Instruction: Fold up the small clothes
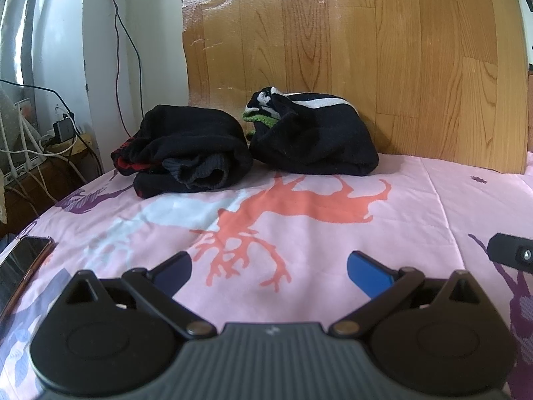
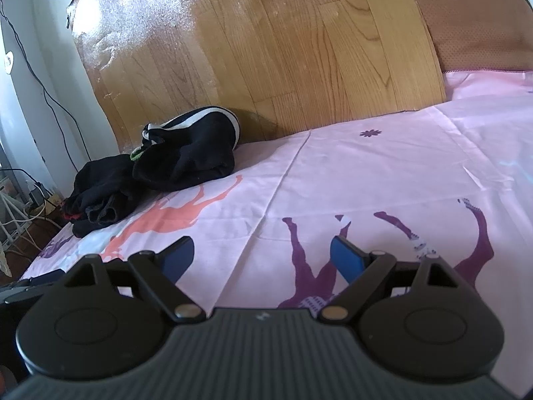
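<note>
Left wrist: left claw (image 1: 269, 268) spread wide, empty, over pink bed sheet (image 1: 333, 250); two folded black garments (image 1: 186, 146) (image 1: 313, 136) at bed's head edge. Right wrist: right claw (image 2: 261, 255) likewise agape, empty; garments far-left by headboard (image 2: 266, 50)

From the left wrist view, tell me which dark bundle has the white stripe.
The right-hand bundle, against the wooden board. The left bundle shows red at its edge, no white stripe.
</note>
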{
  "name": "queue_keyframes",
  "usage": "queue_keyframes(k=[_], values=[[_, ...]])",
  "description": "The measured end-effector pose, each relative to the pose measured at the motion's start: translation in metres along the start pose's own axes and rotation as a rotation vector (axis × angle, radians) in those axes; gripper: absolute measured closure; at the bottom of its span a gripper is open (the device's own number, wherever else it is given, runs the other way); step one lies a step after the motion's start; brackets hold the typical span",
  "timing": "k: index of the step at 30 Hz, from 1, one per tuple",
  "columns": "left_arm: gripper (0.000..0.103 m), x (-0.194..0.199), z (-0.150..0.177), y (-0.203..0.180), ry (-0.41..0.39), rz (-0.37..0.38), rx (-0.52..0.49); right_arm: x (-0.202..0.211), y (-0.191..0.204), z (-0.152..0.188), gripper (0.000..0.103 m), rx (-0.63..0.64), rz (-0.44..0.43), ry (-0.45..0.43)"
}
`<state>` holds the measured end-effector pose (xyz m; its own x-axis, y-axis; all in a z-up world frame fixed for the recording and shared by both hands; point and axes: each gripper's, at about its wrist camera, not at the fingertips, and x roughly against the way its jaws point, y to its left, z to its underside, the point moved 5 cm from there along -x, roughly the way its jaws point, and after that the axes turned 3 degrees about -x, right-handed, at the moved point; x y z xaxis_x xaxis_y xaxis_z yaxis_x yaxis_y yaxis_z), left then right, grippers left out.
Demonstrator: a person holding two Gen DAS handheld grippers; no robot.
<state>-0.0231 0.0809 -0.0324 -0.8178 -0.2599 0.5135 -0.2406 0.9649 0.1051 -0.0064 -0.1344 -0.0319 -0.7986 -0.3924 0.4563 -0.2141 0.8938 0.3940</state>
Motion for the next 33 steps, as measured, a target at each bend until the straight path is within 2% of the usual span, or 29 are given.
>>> queue_keyframes(k=[33], values=[[0.000, -0.0006, 0.0011, -0.0002, 0.010, -0.018, -0.003, -0.0013, -0.0010, -0.0007, 0.012, -0.002, -0.020, 0.009]])
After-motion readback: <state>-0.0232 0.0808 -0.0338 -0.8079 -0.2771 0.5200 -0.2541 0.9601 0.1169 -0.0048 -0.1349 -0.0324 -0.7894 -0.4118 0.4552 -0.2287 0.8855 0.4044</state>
